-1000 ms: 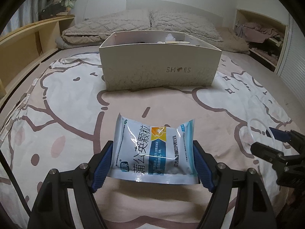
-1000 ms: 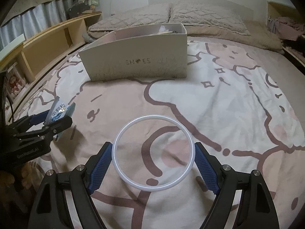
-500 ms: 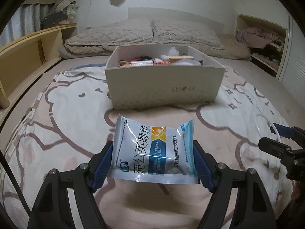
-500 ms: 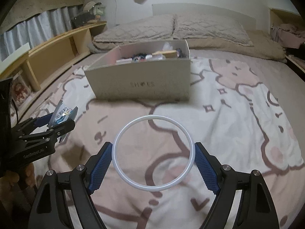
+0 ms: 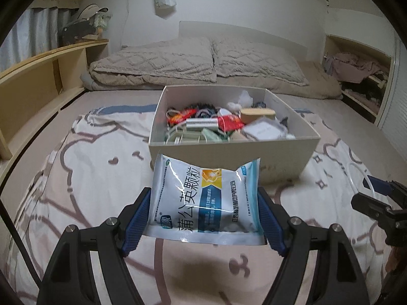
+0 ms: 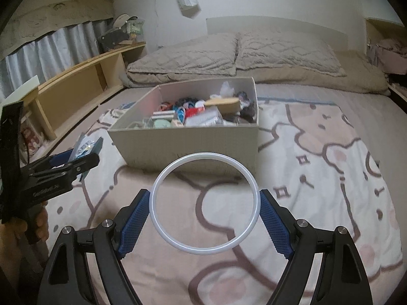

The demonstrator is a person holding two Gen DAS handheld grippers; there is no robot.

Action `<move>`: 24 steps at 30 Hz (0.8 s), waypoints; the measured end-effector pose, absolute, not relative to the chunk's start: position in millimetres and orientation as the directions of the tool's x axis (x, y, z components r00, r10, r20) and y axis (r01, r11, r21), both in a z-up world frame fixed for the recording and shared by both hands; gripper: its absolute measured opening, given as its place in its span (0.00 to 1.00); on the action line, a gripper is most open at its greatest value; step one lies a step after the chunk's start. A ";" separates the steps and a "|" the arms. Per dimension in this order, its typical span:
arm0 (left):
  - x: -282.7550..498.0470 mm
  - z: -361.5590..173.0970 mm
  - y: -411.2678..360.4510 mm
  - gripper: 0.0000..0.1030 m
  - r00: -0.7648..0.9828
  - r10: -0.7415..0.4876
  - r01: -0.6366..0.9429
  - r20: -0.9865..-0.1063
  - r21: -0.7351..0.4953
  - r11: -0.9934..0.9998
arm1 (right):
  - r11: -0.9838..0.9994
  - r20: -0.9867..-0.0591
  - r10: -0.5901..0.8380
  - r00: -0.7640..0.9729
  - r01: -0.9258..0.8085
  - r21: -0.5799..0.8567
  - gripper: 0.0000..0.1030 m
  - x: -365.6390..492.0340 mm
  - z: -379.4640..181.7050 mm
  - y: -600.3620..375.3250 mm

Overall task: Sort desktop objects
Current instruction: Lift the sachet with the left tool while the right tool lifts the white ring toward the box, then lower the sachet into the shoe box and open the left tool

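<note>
Carrying two loads at once, we hold the left gripper (image 5: 204, 216) clamped on a blue-and-white sachet (image 5: 204, 198) by its side edges, and the right gripper (image 6: 204, 213) pinching a white ring (image 6: 250, 186) across its width. Both hang above the patterned bedspread (image 6: 330, 178). Straight ahead of both sits the open box (image 5: 229, 158), its long side facing us, already crowded with odds and ends. Neither hand looks clearly nearer. What lies deep in the box is hard to make out, and our right gripper is cut off at the left view's edge.
</note>
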State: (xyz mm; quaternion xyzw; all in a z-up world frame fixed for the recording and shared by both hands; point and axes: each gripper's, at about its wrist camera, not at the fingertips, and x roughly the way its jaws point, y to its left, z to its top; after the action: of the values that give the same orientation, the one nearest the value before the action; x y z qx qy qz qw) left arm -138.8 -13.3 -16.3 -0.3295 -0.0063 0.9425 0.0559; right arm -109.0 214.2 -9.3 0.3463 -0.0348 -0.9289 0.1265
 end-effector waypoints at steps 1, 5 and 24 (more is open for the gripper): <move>-142.8 -14.8 -12.7 0.77 -0.779 0.108 -0.100 -0.618 -0.048 -0.994 | -0.964 -0.632 -0.263 -0.729 0.218 0.150 0.82 -112.9 -7.2 213.4; -163.1 -8.8 -8.1 0.77 -0.785 0.105 -0.103 -0.611 -0.039 -0.994 | -0.960 -0.618 -0.272 -0.738 0.251 0.123 0.82 -129.1 2.3 208.4; -270.0 -2.7 25.7 0.77 -0.747 0.116 -0.146 -0.655 -0.009 -0.989 | -0.952 -0.599 -0.293 -0.745 0.283 0.114 0.82 -170.1 12.3 219.5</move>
State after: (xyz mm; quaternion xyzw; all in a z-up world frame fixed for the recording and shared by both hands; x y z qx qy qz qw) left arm -270.0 25.7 -2.7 -0.3488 0.0214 0.9343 0.0703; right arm -170.1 219.5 12.3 0.3221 -0.0078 -0.9340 0.1542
